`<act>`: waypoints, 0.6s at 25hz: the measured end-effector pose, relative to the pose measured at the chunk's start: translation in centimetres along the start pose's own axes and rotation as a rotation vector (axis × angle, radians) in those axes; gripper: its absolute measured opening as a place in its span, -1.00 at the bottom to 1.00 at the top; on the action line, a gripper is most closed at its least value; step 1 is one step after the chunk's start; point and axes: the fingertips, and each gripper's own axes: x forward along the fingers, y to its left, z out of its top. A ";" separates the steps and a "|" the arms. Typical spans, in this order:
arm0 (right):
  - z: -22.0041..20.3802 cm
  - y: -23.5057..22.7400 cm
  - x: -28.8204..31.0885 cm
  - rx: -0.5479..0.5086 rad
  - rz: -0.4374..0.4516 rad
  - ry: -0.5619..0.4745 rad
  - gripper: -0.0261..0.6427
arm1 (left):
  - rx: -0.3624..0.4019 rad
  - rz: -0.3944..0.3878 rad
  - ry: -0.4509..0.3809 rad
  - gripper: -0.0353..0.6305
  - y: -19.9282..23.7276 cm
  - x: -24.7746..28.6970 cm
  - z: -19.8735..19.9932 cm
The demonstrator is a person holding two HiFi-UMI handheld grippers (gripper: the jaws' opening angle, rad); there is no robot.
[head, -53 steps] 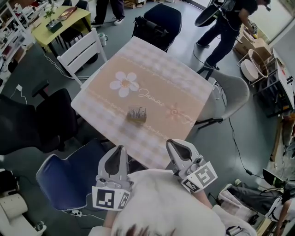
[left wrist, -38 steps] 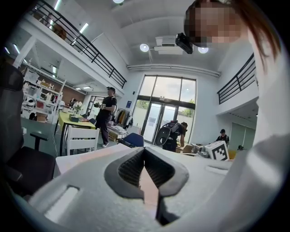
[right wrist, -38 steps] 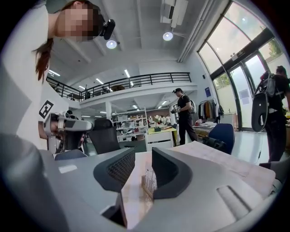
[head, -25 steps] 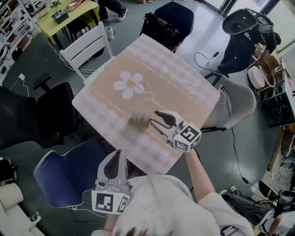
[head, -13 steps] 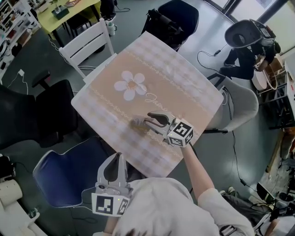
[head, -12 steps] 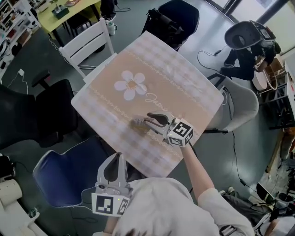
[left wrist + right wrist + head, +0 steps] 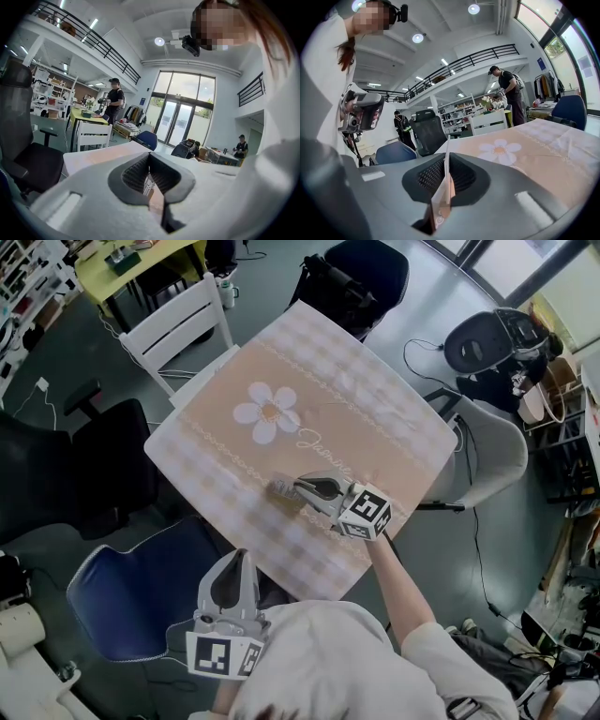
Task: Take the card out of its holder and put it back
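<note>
Right tongs [image 7: 298, 487] have reached out from beside the body to the middle of the table [image 7: 375, 418] and have just been closing. In the right gripper view their ribbed dark pads [image 7: 433, 176] pinch a thin upright card [image 7: 445, 187]. The grasp looks made, so drawing the card up out of the holder [image 7: 278, 488] should come next; it seems not yet pulled clear. Left tongs [image 7: 243, 554] hang back off the table's near edge, tips together on nothing.

The table is square and draped in a soft cloth [image 7: 309, 329], pale checks round a tan field with a white daisy [image 7: 266, 413] and looping script. The holder is small, grey and blocky, its detail too fine to read. The card is stiff, flat and pale, with a peach-tinted face.
</note>
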 end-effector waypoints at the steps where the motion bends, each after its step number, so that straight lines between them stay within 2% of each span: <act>1: 0.0 0.0 0.0 0.004 -0.003 -0.004 -0.86 | 0.000 -0.001 0.000 -0.89 0.0 0.0 0.0; 15: 1.3 0.0 -0.4 0.009 -0.038 -0.037 -0.86 | 0.004 0.001 -0.015 -0.89 0.2 -0.5 0.3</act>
